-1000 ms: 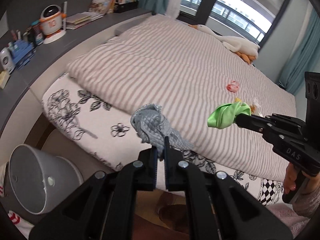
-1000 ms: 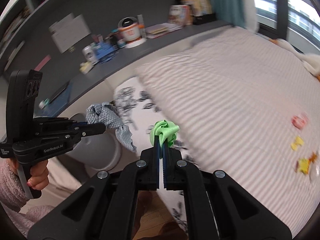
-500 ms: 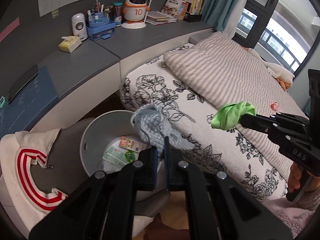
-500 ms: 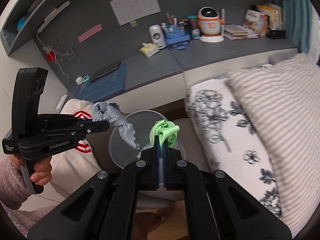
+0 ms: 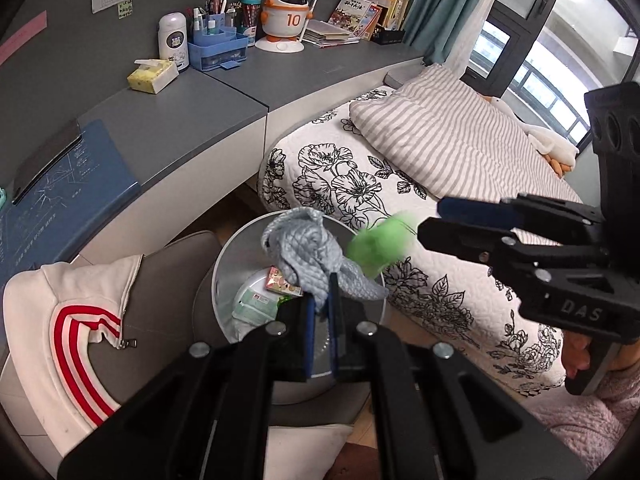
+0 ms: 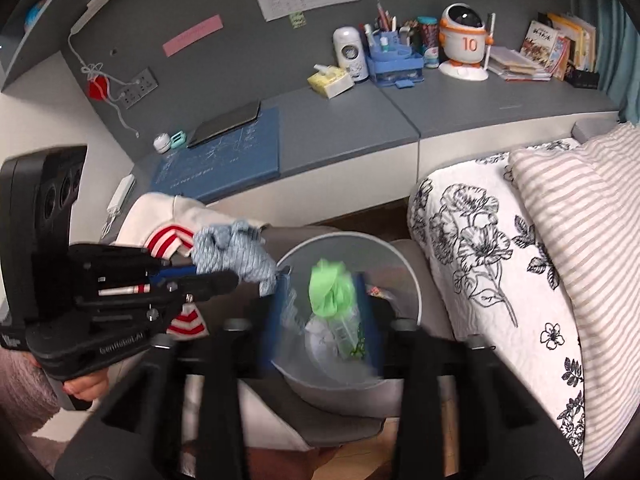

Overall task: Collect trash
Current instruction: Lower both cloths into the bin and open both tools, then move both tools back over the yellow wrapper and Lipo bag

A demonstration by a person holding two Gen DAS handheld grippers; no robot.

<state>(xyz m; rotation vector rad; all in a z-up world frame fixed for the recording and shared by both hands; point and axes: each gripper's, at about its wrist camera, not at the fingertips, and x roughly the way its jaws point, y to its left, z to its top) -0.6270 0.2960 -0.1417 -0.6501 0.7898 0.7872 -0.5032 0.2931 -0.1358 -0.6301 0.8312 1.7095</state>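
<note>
A grey round trash bin [image 5: 219,276] [image 6: 412,276] stands on the floor between the bed and a chair, with wrappers and paper inside. My left gripper [image 5: 321,304] is shut on a crumpled grey-blue quilted cloth [image 5: 304,242], held over the bin; it also shows in the right wrist view [image 6: 230,252]. My right gripper [image 6: 322,304] stands wide open above the bin. A green crumpled wrapper [image 6: 330,288], blurred, is loose between its fingers over the bin; in the left wrist view the wrapper [image 5: 378,240] is apart from the right gripper's tips [image 5: 430,220].
A bed with a floral quilt [image 5: 360,184] and striped blanket [image 5: 460,140] lies right of the bin. A white jacket with red stripes [image 5: 60,312] hangs on a grey chair at the left. A long grey desk [image 6: 352,120] with stationery runs behind.
Both grippers moved over the bin. My right gripper opened wide and let go of the green wrapper, which is now loose and blurred. The left gripper's jaws have parted slightly around the cloth.
</note>
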